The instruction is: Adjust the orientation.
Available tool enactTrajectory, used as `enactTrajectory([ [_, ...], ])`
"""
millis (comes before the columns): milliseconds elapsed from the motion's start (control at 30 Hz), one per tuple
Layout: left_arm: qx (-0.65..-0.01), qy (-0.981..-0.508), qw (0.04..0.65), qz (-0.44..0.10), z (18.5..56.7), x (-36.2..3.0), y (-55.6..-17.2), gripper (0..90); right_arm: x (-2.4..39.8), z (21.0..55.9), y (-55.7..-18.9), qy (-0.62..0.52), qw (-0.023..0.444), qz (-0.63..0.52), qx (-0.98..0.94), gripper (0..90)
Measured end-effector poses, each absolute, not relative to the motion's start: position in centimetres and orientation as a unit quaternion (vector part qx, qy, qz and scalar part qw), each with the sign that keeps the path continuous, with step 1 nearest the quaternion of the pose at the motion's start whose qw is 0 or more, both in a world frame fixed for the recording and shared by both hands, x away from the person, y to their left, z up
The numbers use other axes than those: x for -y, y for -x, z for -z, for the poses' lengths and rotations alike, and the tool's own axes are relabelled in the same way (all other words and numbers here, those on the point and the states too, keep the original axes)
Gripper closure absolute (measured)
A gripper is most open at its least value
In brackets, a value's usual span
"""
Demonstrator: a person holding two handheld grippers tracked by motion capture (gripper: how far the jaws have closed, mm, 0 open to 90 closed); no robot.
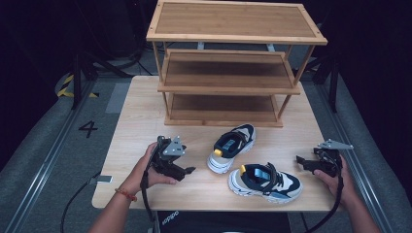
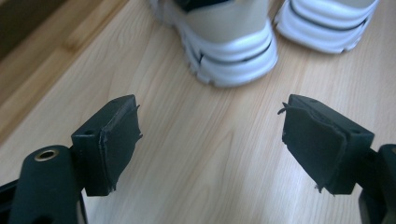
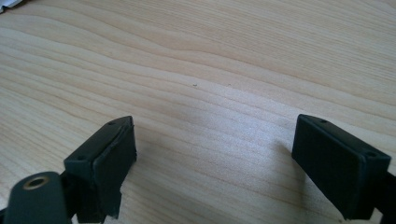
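The 2 shoes, the near shoe [image 1: 265, 182] and the far shoe [image 1: 232, 147], lie on the table [image 1: 141, 121] between the hand-held grippers, probably waiting to go onto the shelf rack [image 1: 228, 73] beyond them. The left hand-held gripper [image 1: 187, 171] faces their heels with jaws apart and empty, as if lining up a grab. The right hand-held gripper [image 1: 300, 159], just beside the near shoe's toe, is also apart, holding nothing.

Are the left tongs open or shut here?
Open: the left tongs show bare table between their pads, clear of the shoe.
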State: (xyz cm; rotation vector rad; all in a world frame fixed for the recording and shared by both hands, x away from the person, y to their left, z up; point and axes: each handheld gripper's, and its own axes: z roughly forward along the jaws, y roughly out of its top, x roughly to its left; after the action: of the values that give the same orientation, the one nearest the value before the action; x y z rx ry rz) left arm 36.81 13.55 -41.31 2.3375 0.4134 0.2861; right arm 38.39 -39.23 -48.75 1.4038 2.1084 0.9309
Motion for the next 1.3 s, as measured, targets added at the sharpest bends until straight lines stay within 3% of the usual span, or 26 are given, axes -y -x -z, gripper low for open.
enactTrajectory([
  [733,-0.038,-0.936,0.337,-0.094,38.9,-4.5,-39.6,19.8,39.3,48.8,-38.3,-0.505,0.22,-0.337,-0.763,14.0],
  [1033,-0.028,-0.943,0.326,-0.062,40.0,-3.3,-40.6,27.3,39.3,48.8,-38.3,-0.506,0.22,-0.337,-0.763,14.0],
  [1300,0.003,-0.959,0.283,-0.036,39.6,-2.9,-39.5,43.1,39.3,48.8,-38.3,-0.506,0.22,-0.337,-0.763,14.0],
])
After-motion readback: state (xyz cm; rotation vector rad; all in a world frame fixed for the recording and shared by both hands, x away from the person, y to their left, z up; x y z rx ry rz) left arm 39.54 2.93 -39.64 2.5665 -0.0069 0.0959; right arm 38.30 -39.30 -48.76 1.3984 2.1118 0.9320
